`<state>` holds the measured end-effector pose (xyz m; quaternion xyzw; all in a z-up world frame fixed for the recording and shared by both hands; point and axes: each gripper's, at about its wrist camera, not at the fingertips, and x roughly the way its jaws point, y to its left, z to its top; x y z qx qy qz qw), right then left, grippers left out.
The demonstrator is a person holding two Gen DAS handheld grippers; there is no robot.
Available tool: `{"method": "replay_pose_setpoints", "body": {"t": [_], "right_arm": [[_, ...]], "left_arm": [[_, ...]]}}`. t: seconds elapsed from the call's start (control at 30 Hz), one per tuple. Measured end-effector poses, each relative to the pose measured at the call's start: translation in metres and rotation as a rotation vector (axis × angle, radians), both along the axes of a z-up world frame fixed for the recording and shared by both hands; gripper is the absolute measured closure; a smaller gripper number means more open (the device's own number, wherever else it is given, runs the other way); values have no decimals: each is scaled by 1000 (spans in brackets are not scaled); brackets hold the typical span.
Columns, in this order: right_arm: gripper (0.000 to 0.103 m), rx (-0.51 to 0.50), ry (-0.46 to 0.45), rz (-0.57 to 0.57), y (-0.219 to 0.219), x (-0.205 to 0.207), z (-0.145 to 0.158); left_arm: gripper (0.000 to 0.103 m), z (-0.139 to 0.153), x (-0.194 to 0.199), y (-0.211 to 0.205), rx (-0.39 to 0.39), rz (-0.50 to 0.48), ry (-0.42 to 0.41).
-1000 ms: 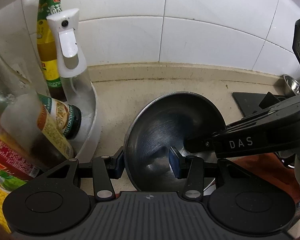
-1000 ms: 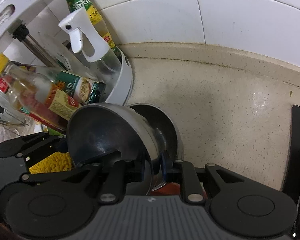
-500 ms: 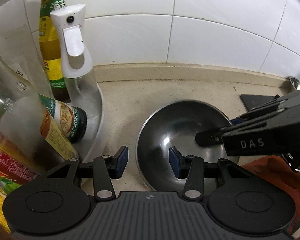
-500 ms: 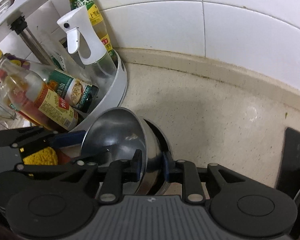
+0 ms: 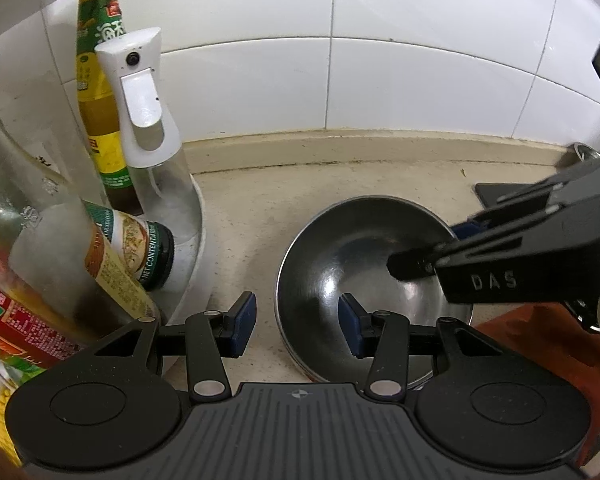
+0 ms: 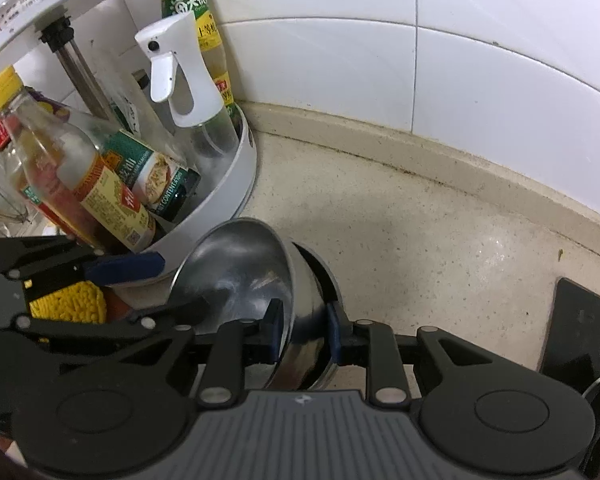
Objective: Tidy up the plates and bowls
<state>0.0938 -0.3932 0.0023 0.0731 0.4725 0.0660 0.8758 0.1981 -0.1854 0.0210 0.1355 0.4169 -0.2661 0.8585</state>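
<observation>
White wall tiles are backing the speckled beige stone counter [image 6: 400, 248] where we are working. We are keeping our right gripper [image 6: 302, 338] clamped on the rim of a round stainless-steel bowl [image 6: 236, 264], tilted into a second steel bowl [image 6: 324, 280] beneath it, just beside the round white condiment rack [image 6: 236, 184]. Our left gripper [image 5: 296, 326] is hanging with its blue pads apart, gripping nothing, near the bowl's rim on the rack side.
</observation>
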Motion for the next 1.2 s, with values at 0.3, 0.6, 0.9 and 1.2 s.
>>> {"method": "replay_pose_setpoints", "body": {"t": [0.3,0.6,0.9,1.2], "right_arm": [[83,-133,-55,11,6,-1,1],[83,-102,-12,46,2,0,-11],[82,-82,-6,79,-1,-5,-11],[82,-76,-26,115,-7,-19,-1]], "left_arm": [[49,-12,4,-6,27,-23,30],[49,-16,6,-11,31,-52,36],[46,-8,-3,-4,22,-80,19],[44,-1,-20,3,39,-93,-11]]}}
